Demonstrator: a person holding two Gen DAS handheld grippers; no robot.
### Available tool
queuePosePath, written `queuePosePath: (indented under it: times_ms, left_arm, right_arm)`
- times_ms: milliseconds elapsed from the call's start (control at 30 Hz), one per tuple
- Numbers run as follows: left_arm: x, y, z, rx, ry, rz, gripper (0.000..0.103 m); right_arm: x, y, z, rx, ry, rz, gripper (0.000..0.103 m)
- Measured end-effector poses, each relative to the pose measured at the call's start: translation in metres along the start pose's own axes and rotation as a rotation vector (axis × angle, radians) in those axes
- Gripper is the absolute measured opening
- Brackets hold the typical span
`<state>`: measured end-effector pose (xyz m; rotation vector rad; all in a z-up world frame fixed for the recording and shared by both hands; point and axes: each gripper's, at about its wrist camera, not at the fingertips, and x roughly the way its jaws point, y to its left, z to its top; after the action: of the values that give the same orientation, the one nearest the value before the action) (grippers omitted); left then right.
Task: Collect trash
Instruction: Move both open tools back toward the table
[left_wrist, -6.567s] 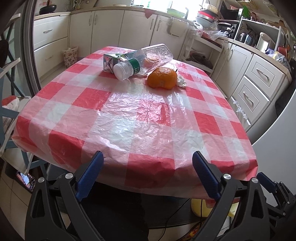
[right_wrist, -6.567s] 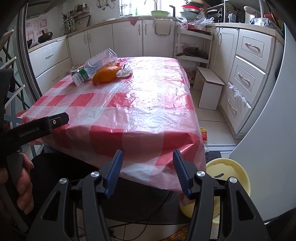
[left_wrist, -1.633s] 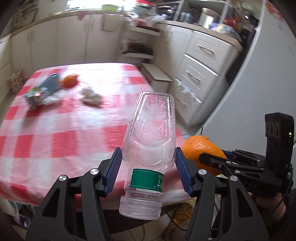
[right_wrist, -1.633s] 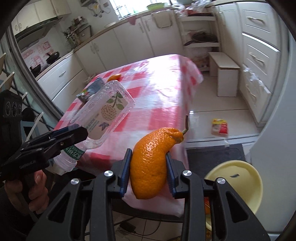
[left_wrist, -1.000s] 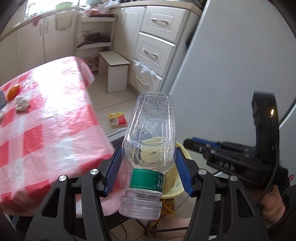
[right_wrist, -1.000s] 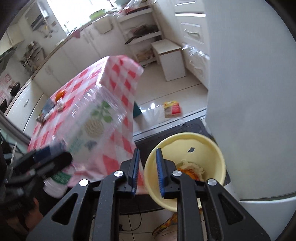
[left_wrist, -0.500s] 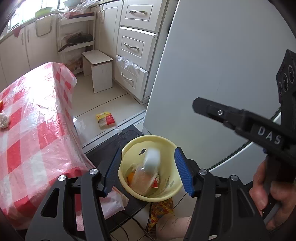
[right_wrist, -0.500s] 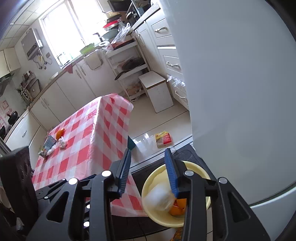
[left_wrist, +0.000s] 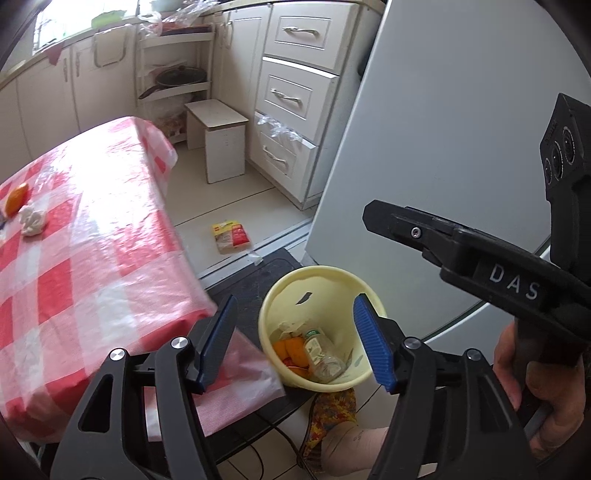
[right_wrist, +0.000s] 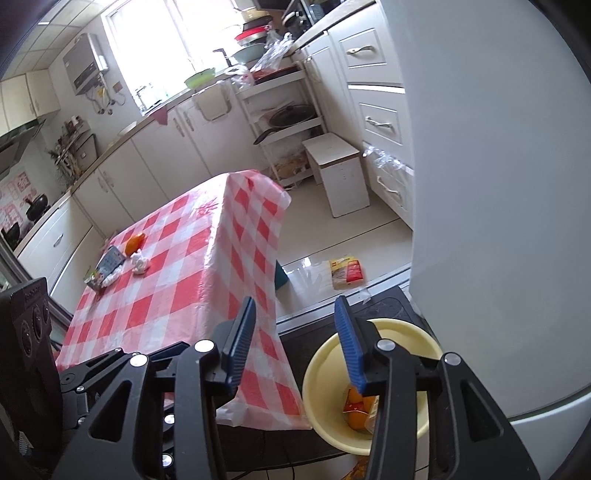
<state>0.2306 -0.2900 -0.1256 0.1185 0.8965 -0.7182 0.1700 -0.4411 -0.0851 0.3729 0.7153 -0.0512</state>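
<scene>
Bottle (left_wrist: 320, 355) now in bin (left_wrist: 334, 279), half-hidden behind right tongs (right_wrist: 295, 341).

my yellow bin (left_wrist: 360, 291) stands on the floor beside the table's corner, holding the clear plastic bottle (left_wrist: 320, 354) on its side with its green label up, next to orange peel (left_wrist: 286, 347). on the checked tablecloth a crumpled white tissue (right_wrist: 140, 263), an orange piece (right_wrist: 133, 242) and a small carton (right_wrist: 105, 267) lie close together near the far edge
</scene>
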Motion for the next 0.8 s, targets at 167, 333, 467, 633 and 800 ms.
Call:
queuePosePath:
  times_ms: [167,333,467,633,800]
  left_arm:
    - [-0.015,0.015,-0.007,-0.013,-0.034,0.059,0.074]
    - [-0.034,0.042,-0.015,-0.056,-0.064,0.124,0.081]
    - [-0.05,0.08,-0.034,-0.134,-0.099,0.225,0.085]
    - [-0.08,0.147,-0.055,-0.302,-0.136,0.311,0.085]
    - [-0.12,0.208,-0.058,-0.404,-0.229,0.427,0.087]
  right_arm:
    - [0.006,0.018,-0.002,-0.053,0.01,0.008,0.052]
    - [0.013,0.041,-0.003,-0.111,0.023,0.031,0.059]
    - [0.025,0.067,-0.008,-0.175,0.052,0.054,0.062]
    - [0.04,0.101,-0.019,-0.264,0.094,0.082,0.063]
    - [0.058,0.14,-0.03,-0.363,0.126,0.114,0.064]
